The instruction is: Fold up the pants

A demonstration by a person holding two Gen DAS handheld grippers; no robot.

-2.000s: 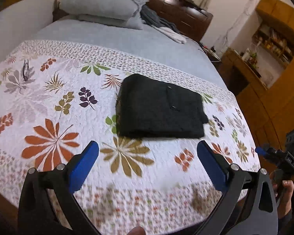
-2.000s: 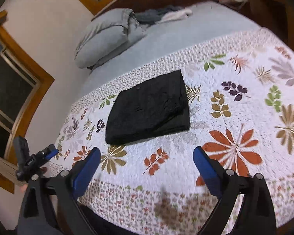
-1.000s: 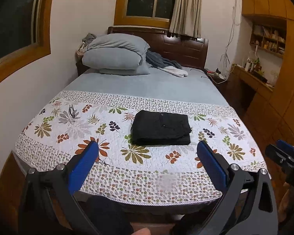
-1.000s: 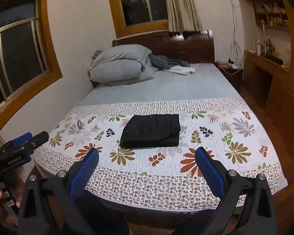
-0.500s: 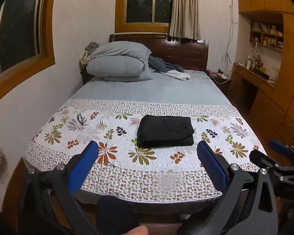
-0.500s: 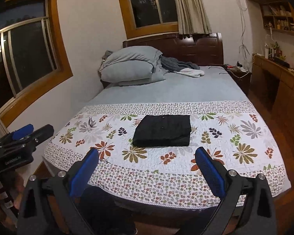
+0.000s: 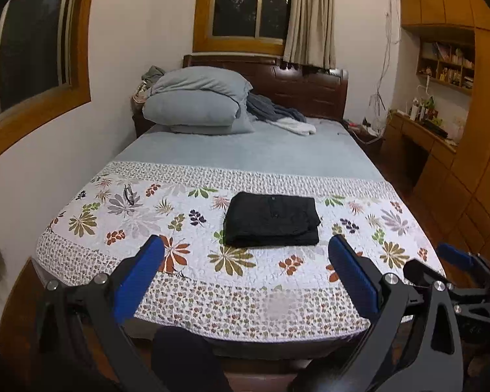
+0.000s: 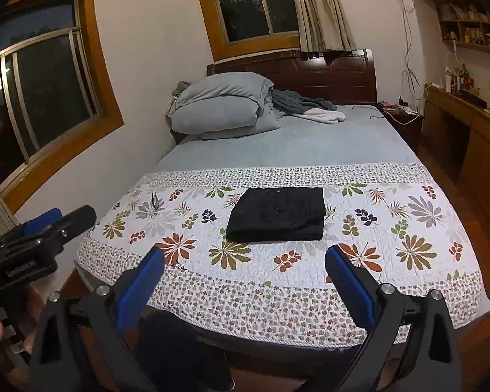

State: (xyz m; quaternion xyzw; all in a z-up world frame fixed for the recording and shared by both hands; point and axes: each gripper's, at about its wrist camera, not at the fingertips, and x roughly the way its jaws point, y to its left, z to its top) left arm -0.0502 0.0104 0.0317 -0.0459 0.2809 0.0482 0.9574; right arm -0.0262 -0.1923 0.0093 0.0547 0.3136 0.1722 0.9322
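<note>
The black pants [image 7: 272, 223] lie folded into a flat rectangle on the floral quilt [image 7: 179, 261] at the foot of the bed; they also show in the right wrist view [image 8: 277, 214]. My left gripper [image 7: 245, 263] is open and empty, held back off the foot of the bed. My right gripper [image 8: 243, 269] is open and empty, also well short of the pants. Each gripper shows at the edge of the other's view: the right one at the left wrist view's right edge [image 7: 460, 261], the left one at the right wrist view's left edge [image 8: 45, 225].
Grey pillows [image 7: 196, 104] and loose clothes [image 7: 277, 114] lie by the dark headboard [image 7: 310, 91]. Eyeglasses [image 7: 129, 194] rest on the quilt's left side. A wall with windows is on the left; wooden cabinets and a desk [image 7: 441, 150] stand on the right.
Both grippers have pulled back and up from close over the quilt to beyond the foot of the bed. The folded pants have stayed in place.
</note>
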